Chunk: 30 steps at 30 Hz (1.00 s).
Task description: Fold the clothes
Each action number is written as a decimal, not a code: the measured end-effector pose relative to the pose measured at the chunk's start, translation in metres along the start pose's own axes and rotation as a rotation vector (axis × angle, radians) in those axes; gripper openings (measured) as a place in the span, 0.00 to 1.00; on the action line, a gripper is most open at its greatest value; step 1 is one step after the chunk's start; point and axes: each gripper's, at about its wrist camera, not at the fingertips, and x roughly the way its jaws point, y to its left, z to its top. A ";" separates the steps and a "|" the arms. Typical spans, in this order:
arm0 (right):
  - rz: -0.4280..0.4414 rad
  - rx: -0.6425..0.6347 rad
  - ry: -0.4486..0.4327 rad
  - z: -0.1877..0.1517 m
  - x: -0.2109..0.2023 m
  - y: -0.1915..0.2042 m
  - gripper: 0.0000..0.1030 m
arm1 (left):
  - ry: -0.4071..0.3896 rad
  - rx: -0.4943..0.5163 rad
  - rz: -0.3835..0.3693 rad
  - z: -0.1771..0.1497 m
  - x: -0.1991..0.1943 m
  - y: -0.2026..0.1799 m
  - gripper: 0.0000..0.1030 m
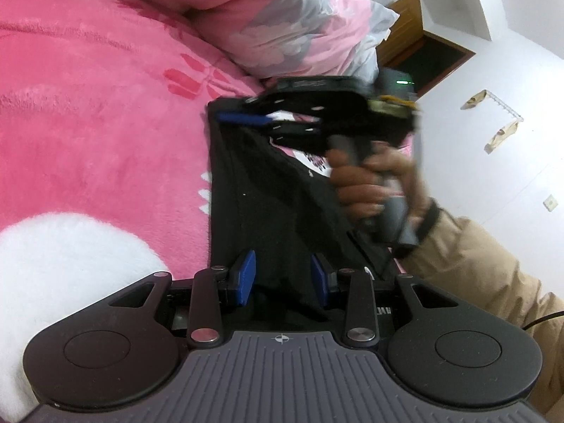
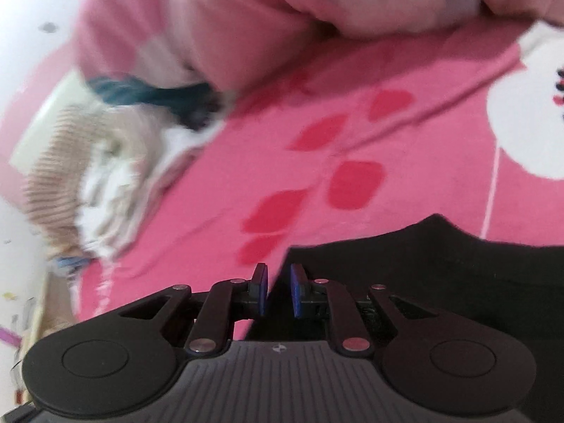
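Black knit garment (image 1: pixel 282 190) lies flat on the pink fleece bed blanket (image 1: pixel 98 112), which has white patches and red petal marks. Left tool (image 1: pixel 283 279): blue pads partly apart, black fabric running between them at the garment's near edge; pads look clear of the cloth on both sides, so no clamp visible. Right tool (image 2: pixel 279 290), in its own view: blue pads nearly together with a narrow gap, sitting right at the garment's (image 2: pixel 440 282) edge where black meets pink blanket (image 2: pixel 317 134); can't tell whether any fabric is pinched in the gap. From the left wrist view the right tool (image 1: pixel 246 118) is at the garment's far corner, fingers pointing left, motion-blurred, gripped by a hand (image 1: pixel 366 187) with a tan sleeve (image 1: pixel 486 268) and dark cuff. Pink-and-grey floral pillow (image 1: pixel 282 24) sits beyond the garment at the blanket's far side, just above the right tool in that view. Right wrist view, heavily blurred: heap of mixed clothes (image 2: pixel 88 176), beige ribbed knit plus white and teal pieces, at the left edge of the bed, well apart from the black garment. White wall (image 1: pixel 493 70) and a wooden-framed dark opening (image 1: pixel 433 56) behind.
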 end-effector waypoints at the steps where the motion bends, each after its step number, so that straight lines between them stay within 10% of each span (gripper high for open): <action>1: -0.019 0.028 -0.030 0.003 -0.001 -0.005 0.05 | -0.001 0.001 -0.002 0.000 0.000 0.000 0.33; 15: 0.015 0.211 -0.147 -0.030 -0.117 -0.032 0.10 | -0.010 0.027 -0.006 -0.001 -0.004 -0.003 0.34; 30: -0.042 0.735 -0.390 -0.116 -0.224 -0.194 0.11 | -0.004 0.037 0.108 0.011 0.003 -0.018 0.36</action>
